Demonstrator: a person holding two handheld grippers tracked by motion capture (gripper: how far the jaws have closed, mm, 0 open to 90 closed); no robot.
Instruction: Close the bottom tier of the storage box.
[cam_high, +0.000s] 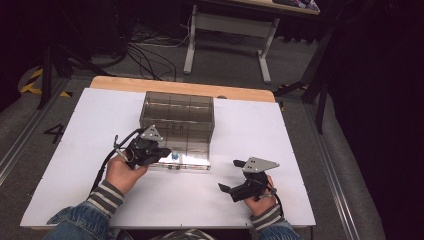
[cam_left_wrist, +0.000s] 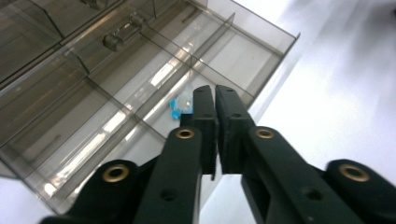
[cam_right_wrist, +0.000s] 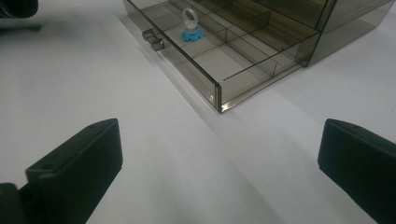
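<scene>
Smoky clear plastic drawer (cam_right_wrist: 219, 70) stands pulled out of its cabinet (cam_high: 177, 117), and the small blue-based ring piece (cam_right_wrist: 189, 28) sits upright in 1 of its middle compartments, ring on top, long axis vertical. My left gripper (cam_left_wrist: 212, 100) hovers just above that compartment with its jaws pressed together on nothing, so I judge the piece has been placed. My right gripper (cam_right_wrist: 219, 154) rests spread wide on the white table (cam_high: 80, 150), well apart. Next comes pushing the drawer shut by its 2 front knobs (cam_right_wrist: 154, 39), squarely along its slide.
</scene>
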